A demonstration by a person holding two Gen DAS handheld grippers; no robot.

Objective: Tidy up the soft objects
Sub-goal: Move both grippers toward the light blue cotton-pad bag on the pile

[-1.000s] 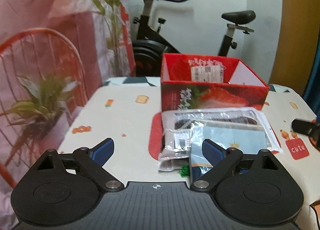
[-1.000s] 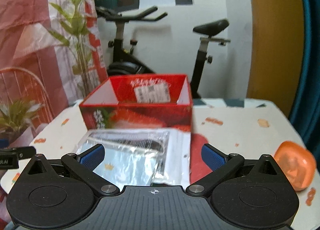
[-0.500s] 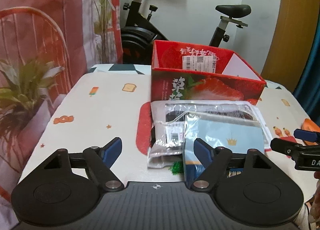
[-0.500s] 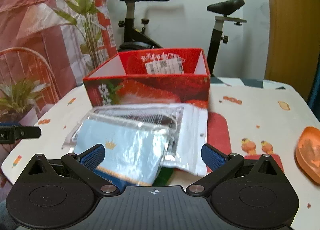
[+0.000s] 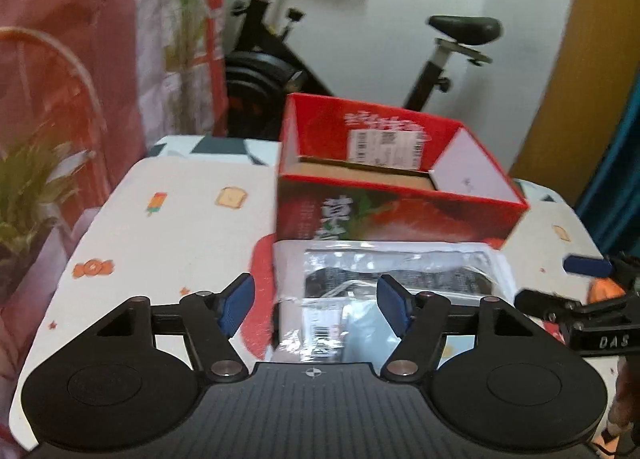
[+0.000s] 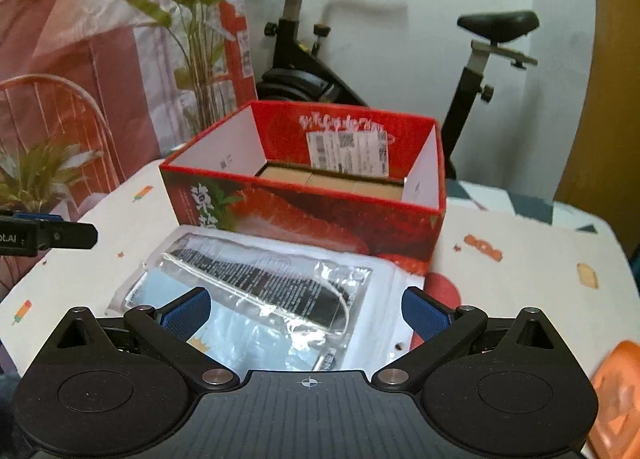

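A pile of clear plastic packets [image 5: 396, 279] [image 6: 272, 291] with dark and light-blue soft goods lies on the table in front of a red strawberry-print box [image 5: 400, 195] [image 6: 312, 199]. The box is open at the top, with cardboard showing inside. My left gripper [image 5: 316, 301] is open, above the pile's near left part. My right gripper [image 6: 306, 309] is open, above the pile's near edge. Neither holds anything. The right gripper's fingers [image 5: 576, 299] show at the right of the left wrist view.
The table [image 5: 180, 227] has a white cloth with small cartoon prints. An orange object [image 6: 616, 395] lies at the near right. An exercise bike [image 6: 320, 59] stands behind the table, with plants [image 6: 36, 175] and a red curtain at the left.
Both grippers have moved forward over the packets, toward the box. The view into the box is now steeper. The jaws stay open.
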